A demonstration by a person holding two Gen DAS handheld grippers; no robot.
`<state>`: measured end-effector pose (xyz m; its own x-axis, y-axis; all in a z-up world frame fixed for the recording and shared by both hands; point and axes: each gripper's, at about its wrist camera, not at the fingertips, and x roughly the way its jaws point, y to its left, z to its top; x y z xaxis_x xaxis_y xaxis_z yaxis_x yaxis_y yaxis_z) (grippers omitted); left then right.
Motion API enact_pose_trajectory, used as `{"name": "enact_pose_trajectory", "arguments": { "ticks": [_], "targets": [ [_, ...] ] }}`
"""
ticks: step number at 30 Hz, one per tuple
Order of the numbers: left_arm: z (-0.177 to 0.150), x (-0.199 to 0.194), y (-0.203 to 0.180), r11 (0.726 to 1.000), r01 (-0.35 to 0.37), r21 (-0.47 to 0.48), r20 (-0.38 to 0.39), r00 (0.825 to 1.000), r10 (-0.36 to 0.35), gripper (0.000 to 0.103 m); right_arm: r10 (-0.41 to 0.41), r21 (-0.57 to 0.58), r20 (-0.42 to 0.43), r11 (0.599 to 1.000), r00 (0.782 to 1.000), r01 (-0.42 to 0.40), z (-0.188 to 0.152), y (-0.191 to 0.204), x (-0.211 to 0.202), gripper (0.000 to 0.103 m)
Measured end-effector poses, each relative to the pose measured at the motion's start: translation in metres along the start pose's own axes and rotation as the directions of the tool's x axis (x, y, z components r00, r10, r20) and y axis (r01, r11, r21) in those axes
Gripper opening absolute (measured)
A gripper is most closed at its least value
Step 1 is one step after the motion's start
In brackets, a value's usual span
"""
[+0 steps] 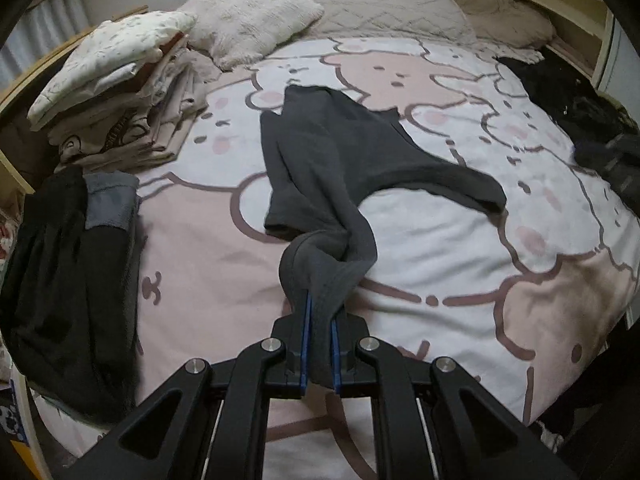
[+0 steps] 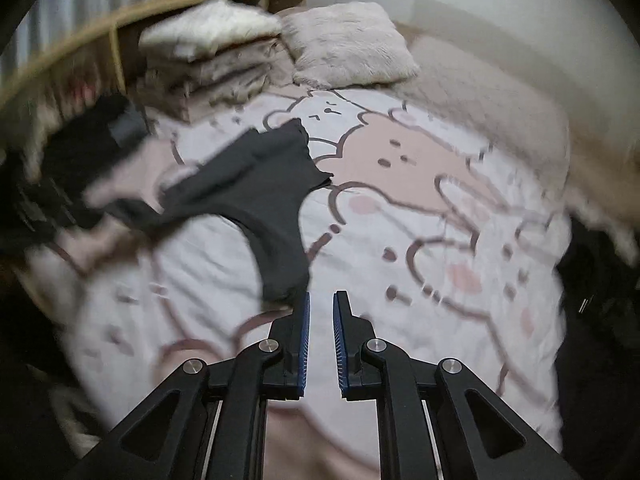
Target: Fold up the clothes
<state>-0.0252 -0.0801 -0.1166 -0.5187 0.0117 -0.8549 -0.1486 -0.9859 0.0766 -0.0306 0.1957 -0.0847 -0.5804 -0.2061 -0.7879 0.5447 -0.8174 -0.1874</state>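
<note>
Garment position relative to your tongs: the dark grey knit top (image 1: 332, 152) stretches away from your left gripper (image 1: 320, 312), which is clamped on its bunched end. Your right gripper (image 2: 321, 300), jaws narrow and empty, sits just right of a loose sleeve end (image 2: 280, 276), the nearer free corner.

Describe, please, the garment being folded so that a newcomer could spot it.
On the cartoon-print bedspread, look mid-bed. The dark grey top lies spread there, one end bunched in the left tongs. Unlike the folded pale pile, it is unfolded.
</note>
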Motion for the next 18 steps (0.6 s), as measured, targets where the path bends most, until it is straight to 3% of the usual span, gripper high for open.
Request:
{"name": "enact_pose_trajectory", "arguments": {
  "ticks": [2, 4, 5, 6, 8, 10, 13, 18],
  "targets": [
    [0.003, -0.002, 0.001, 1.0, 0.0, -0.009, 0.009, 1.0, 0.0, 0.009, -0.098, -0.161, 0.031, 0.982, 0.995, 0.102, -0.007, 0.024, 0.021, 0.021],
    [0.005, -0.003, 0.003, 1.0, 0.001, -0.019, 0.014, 1.0, -0.001, 0.009, -0.18, -0.366, 0.104, 0.907, 0.978, 0.206, -0.023, 0.056, 0.035, 0.08],
    [0.005, -0.002, 0.005, 1.0, 0.006, -0.026, 0.011, 1.0, -0.006, 0.009, -0.202, -0.458, 0.15, 0.853, 0.968, 0.249, -0.033, 0.072, 0.04, 0.085],
    [0.005, 0.0, 0.007, 0.999, 0.012, -0.034, 0.006, 1.0, -0.012, 0.009, -0.219, -0.542, 0.197, 0.788, 0.956, 0.292, -0.043, 0.088, 0.045, 0.085],
    [0.005, 0.004, 0.009, 0.999, 0.019, -0.046, -0.003, 1.0, -0.019, 0.009, -0.229, -0.635, 0.212, 0.707, 0.95, 0.311, -0.057, 0.105, 0.058, 0.085],
    [0.005, 0.006, 0.011, 0.998, 0.025, -0.054, -0.01, 1.0, -0.026, 0.009, -0.257, -0.669, 0.237, 0.656, 0.937, 0.349, -0.064, 0.112, 0.069, 0.083],
    [0.005, 0.01, 0.015, 0.997, 0.034, -0.067, -0.021, 0.999, -0.036, 0.009, -0.296, -0.678, 0.227, 0.636, 0.928, 0.368, -0.065, 0.107, 0.087, 0.07],
    [0.006, 0.012, 0.02, 0.996, 0.041, -0.085, -0.025, 0.999, -0.044, 0.009, -0.34, -0.667, 0.23, 0.627, 0.912, 0.402, -0.055, 0.092, 0.113, 0.058]
  ]
}}
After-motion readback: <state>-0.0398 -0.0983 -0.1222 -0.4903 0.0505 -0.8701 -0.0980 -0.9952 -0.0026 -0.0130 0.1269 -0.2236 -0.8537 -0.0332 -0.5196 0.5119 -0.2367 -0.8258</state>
